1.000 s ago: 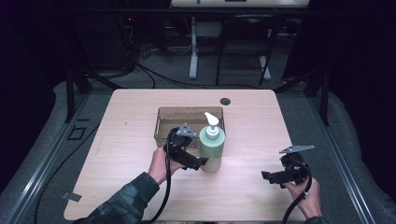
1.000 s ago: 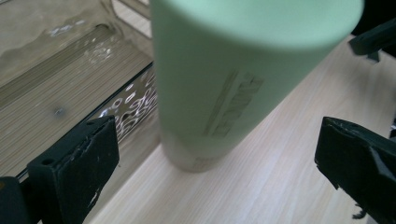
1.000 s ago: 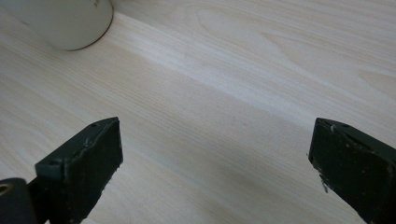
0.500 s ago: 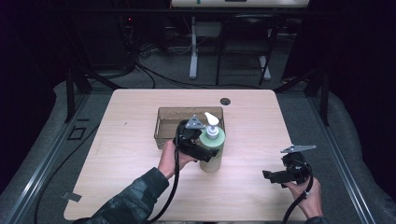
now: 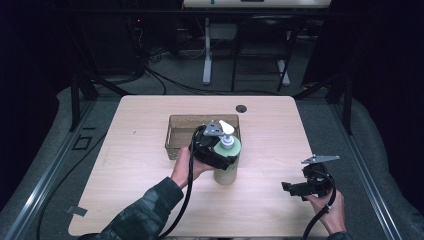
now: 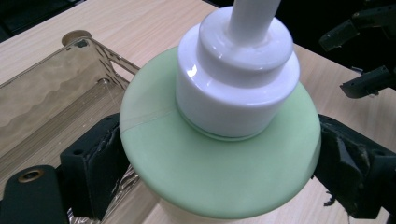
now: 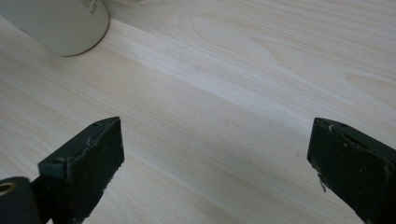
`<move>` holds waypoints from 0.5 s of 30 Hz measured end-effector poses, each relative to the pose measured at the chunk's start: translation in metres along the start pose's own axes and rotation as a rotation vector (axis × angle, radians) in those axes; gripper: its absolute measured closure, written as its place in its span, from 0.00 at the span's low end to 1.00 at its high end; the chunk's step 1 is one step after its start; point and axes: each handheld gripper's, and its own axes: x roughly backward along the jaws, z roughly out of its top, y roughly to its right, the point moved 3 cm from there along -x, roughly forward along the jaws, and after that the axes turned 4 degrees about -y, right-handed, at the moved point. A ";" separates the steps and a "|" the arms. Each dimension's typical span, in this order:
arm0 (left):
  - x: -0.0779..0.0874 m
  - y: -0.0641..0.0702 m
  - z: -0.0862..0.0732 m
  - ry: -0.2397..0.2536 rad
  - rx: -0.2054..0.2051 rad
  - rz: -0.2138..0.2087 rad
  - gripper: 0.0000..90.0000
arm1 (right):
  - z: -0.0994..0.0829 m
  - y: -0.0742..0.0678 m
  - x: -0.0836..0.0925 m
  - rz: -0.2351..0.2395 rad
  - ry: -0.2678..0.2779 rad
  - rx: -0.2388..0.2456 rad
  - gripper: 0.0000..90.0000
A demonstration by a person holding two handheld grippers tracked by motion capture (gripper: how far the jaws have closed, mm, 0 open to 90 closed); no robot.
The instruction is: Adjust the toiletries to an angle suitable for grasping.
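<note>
Clamping the soap bottle [image 6: 219, 177], the left gripper [image 5: 216, 150] angles downward; the right gripper [image 5: 295, 188] rests apart.

Honestly nothing here is readable. The only print I can spot is a bit of dark lettering on the side of the pump bottle [image 7: 56, 23] at the top edge of the right gripper view, and it's cut off and way too small and blurry to make out. From above, the bottle [image 5: 227, 162] shows no label facing the camera, and in the left gripper view its green shoulder and white collar are plain. No brand, number or sign anywhere else.
</note>
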 end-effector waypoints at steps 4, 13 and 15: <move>0.003 -0.002 -0.001 -0.013 -0.015 -0.007 0.13 | 0.000 0.000 0.000 0.000 0.002 0.000 0.04; 0.013 -0.011 -0.007 -0.034 -0.040 -0.034 0.13 | 0.000 -0.001 0.001 -0.002 0.002 0.003 0.04; 0.015 -0.013 -0.009 -0.039 -0.047 -0.041 0.13 | 0.000 -0.001 0.000 -0.001 0.003 0.004 0.04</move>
